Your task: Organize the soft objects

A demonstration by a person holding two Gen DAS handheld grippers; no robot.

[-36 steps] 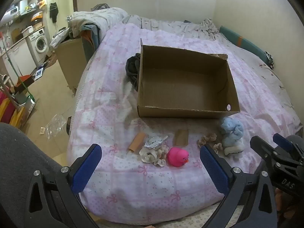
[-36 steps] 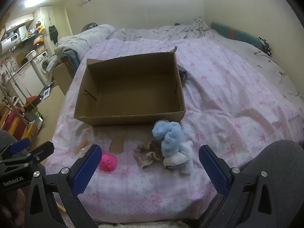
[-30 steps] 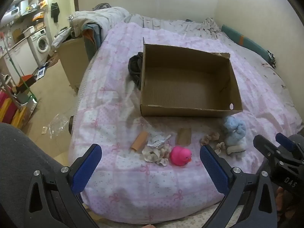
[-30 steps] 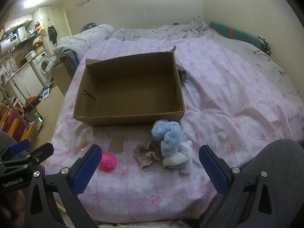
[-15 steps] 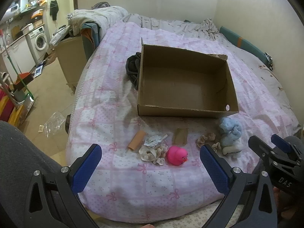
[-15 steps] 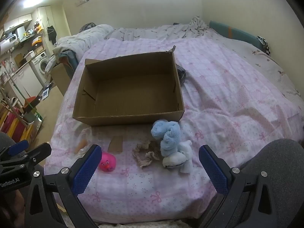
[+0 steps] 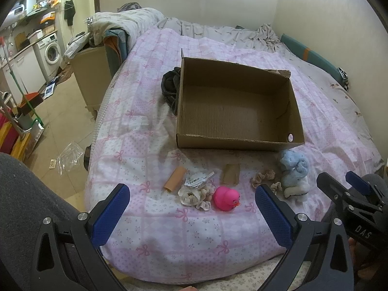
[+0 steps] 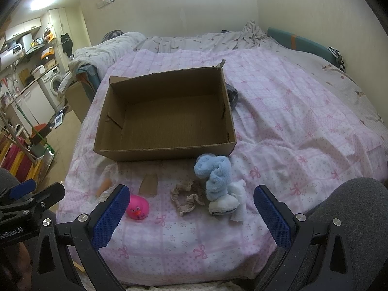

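Note:
An empty open cardboard box sits on the pink bed. In front of it lie a fluffy blue cloth on white socks, a beige scrunchie, a pink rubber duck, a cream scrunchie, a foil wrapper, a cardboard tube and a cardboard scrap. My left gripper is open and empty, near the duck. My right gripper is open and empty, near the beige scrunchie.
A dark garment lies against the box's left side. The pink quilt ends at the near edge. A cabinet piled with bedding stands left of the bed. A washing machine and floor clutter are far left. Walls close the back and right.
Both views shift only slightly. Both grippers stay open and empty; nothing on the bed has moved.

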